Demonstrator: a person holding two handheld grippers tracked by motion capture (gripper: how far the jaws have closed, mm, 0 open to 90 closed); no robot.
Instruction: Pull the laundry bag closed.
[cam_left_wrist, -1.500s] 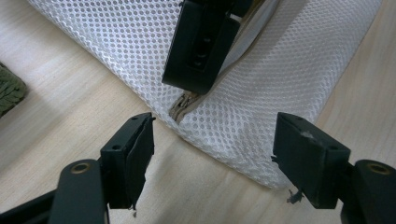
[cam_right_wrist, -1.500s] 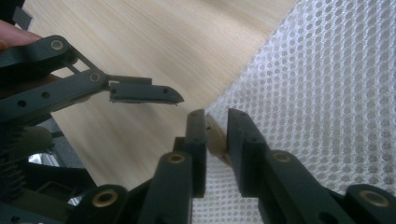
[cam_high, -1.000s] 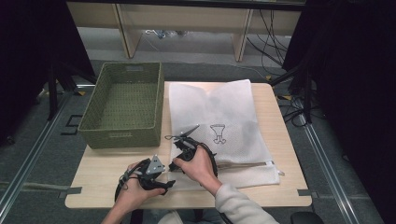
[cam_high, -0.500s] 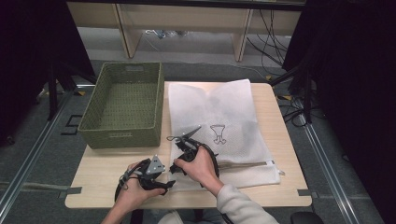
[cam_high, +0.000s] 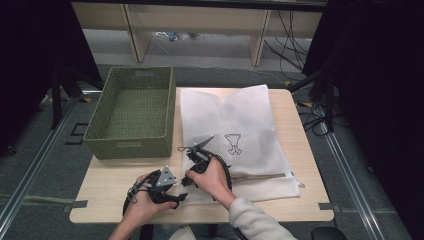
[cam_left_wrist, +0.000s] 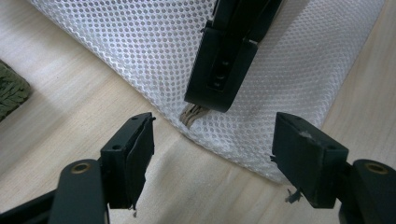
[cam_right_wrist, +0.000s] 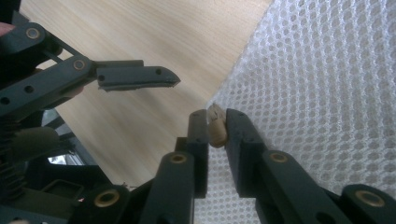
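Your right gripper (cam_right_wrist: 216, 122), its jaws just closing, pinched the beige pull (cam_right_wrist: 216, 130) at the mesh bag's (cam_high: 235, 125) near corner (bag flat on the table (cam_high: 300, 150)). Your left gripper (cam_left_wrist: 224, 149) hovered wide open beside it. Next: probably brace the bag, then draw the pull along.

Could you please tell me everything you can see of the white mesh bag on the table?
The mesh bag is a large white rectangular pouch of fine net fabric, lying flat on the wooden table beside the green basket. A small dark outline drawing marks its middle. A zip line runs near its front edge. At its near left corner the right gripper, whose jaws have just been closing, pinches a small beige tab. The left gripper hovers open by that corner.
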